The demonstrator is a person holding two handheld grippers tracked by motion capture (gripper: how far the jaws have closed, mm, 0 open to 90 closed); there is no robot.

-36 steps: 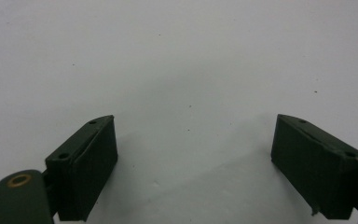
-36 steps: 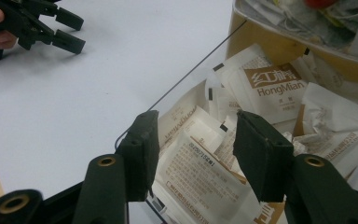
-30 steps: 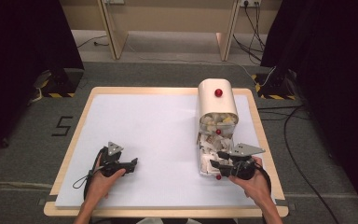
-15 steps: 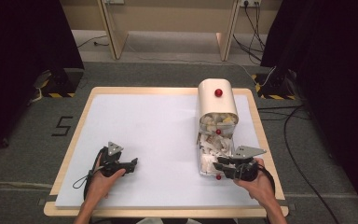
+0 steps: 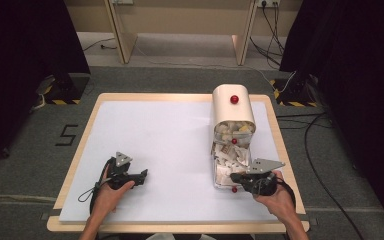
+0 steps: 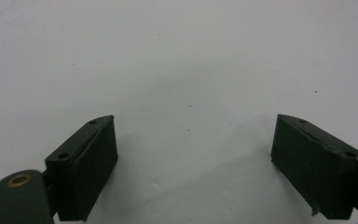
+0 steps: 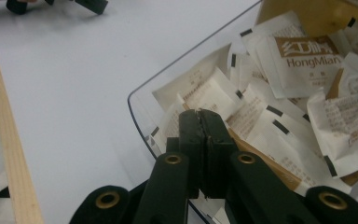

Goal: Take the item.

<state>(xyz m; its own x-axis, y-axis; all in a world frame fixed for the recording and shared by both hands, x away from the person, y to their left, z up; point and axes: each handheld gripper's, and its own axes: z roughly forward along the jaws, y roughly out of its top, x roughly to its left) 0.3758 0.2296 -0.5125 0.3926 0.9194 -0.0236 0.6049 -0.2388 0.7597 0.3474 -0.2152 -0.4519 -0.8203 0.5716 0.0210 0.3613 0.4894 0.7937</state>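
Note:
A cream, round-topped container (image 5: 232,107) with a red knob (image 5: 234,99) lies at the table's right. A clear tray (image 5: 219,180) reaches out from it toward me, heaped with white and brown sachets (image 5: 230,157). My right gripper (image 5: 236,177) is at the tray's near end, beside a second red knob (image 5: 234,189). In the right gripper view its jaws (image 7: 199,113) are pressed together just above the tray's rim (image 7: 137,116), with sachets (image 7: 303,60) beyond; I see nothing between them. My left gripper (image 5: 141,176) rests at the near left, open (image 6: 196,135) over the bare white surface.
The white table top (image 5: 170,135) has a wooden border (image 7: 9,154), close to my right gripper on the near side. Cables and dark curtains surround the table on the floor.
My right gripper has shifted slightly toward the near edge by the tray's end. The left gripper has stayed where it was.

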